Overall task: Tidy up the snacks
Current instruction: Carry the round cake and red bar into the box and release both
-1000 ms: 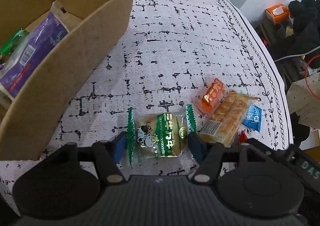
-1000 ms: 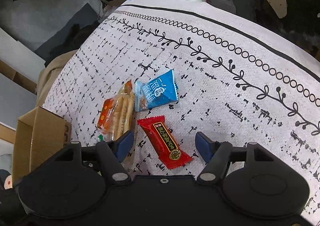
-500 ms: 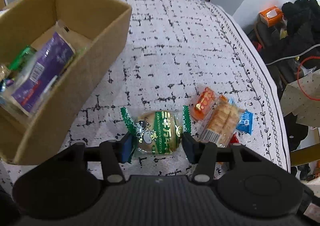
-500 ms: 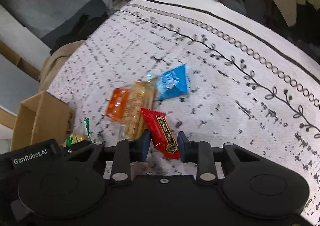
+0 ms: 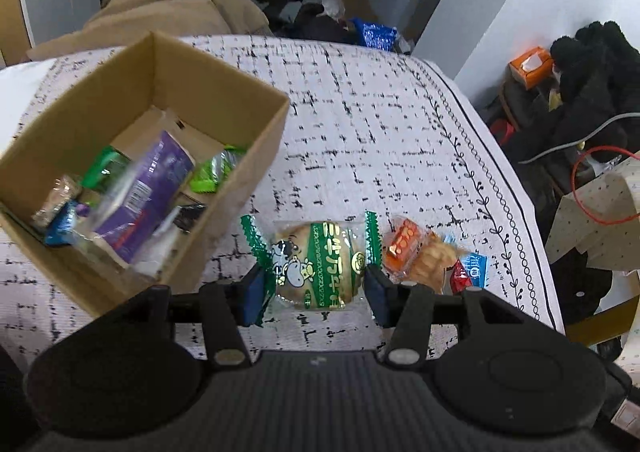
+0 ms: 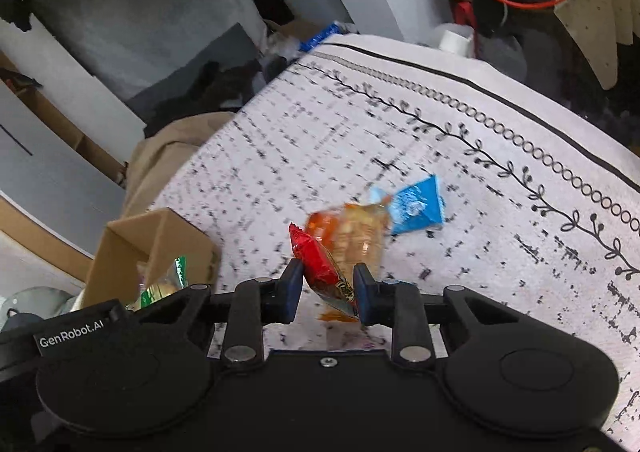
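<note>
The left gripper (image 5: 313,289) holds the green cow-print snack (image 5: 313,266) by its sides, above the cloth and just beside the cardboard box (image 5: 240,188). The right gripper (image 6: 327,291) pinches the red packet (image 6: 322,270), near the orange pack (image 6: 352,232). I think each snack should go well over the box wall before release, one after the other.
</note>
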### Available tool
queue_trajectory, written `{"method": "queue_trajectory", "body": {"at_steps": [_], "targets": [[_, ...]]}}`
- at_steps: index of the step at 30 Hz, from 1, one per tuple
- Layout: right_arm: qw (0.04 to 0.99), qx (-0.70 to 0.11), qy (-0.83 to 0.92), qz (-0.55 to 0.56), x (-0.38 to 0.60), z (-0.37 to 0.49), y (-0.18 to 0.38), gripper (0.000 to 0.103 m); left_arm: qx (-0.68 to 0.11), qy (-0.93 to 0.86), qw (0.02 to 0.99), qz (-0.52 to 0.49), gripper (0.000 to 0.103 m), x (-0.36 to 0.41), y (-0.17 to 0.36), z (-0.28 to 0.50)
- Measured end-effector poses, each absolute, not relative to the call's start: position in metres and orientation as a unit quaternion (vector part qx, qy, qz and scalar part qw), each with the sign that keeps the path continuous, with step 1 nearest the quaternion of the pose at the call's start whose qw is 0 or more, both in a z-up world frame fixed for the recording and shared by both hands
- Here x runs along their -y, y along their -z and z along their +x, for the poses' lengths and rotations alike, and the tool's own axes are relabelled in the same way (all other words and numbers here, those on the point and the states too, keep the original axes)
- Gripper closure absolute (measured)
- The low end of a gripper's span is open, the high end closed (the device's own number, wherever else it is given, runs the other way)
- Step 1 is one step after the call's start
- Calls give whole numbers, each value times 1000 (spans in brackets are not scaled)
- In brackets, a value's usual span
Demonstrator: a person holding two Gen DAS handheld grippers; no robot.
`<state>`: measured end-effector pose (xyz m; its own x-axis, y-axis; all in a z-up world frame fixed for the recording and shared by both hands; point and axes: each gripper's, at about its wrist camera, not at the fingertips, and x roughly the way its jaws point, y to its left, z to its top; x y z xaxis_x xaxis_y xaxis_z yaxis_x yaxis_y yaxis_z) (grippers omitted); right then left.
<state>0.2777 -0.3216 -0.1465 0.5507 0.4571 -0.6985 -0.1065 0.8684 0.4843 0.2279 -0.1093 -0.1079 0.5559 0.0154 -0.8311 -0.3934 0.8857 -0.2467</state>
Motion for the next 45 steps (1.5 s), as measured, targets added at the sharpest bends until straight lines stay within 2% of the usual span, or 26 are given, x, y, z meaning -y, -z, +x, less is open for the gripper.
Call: {"method": "queue_trajectory", "body": {"at_steps": [24, 45], "targets": [[877, -368, -235, 201, 286, 242, 85, 77, -399, -160, 878, -213, 51, 57, 53, 178], [875, -347, -267, 208, 225, 236, 87, 78, -378, -192, 872, -246, 51, -18, 47, 178]]}}
